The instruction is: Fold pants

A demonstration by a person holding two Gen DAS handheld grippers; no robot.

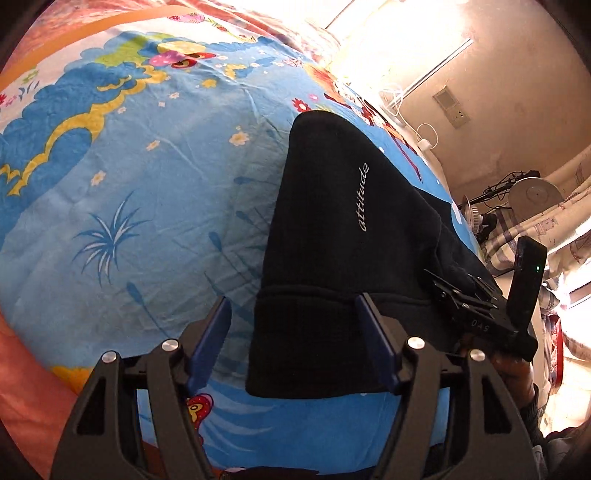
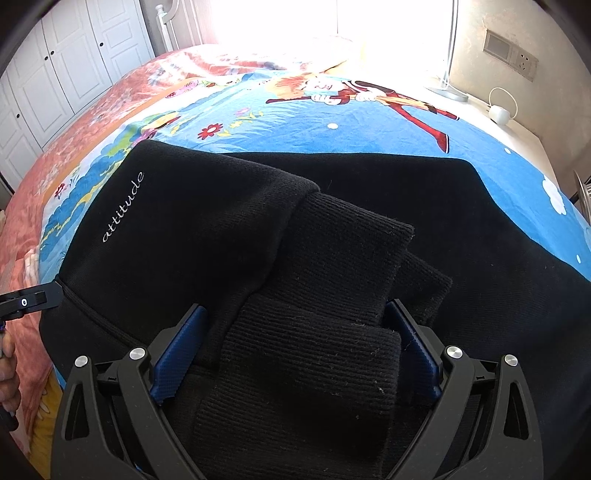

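Sunlit bed [image 2: 332, 122] is carrying folded black pants [image 2: 207, 221]; left claw [image 1: 293, 343] is hovering open at the waistband, right claw [image 2: 295, 350] gaping over ribbed cuffs [image 2: 314, 354].

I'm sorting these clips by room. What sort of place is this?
Most likely a bedroom in a home. The black pants lie on a bed covered with a bright cartoon-print sheet, white panelled wardrobe doors stand behind it, and strong daylight comes through a window.
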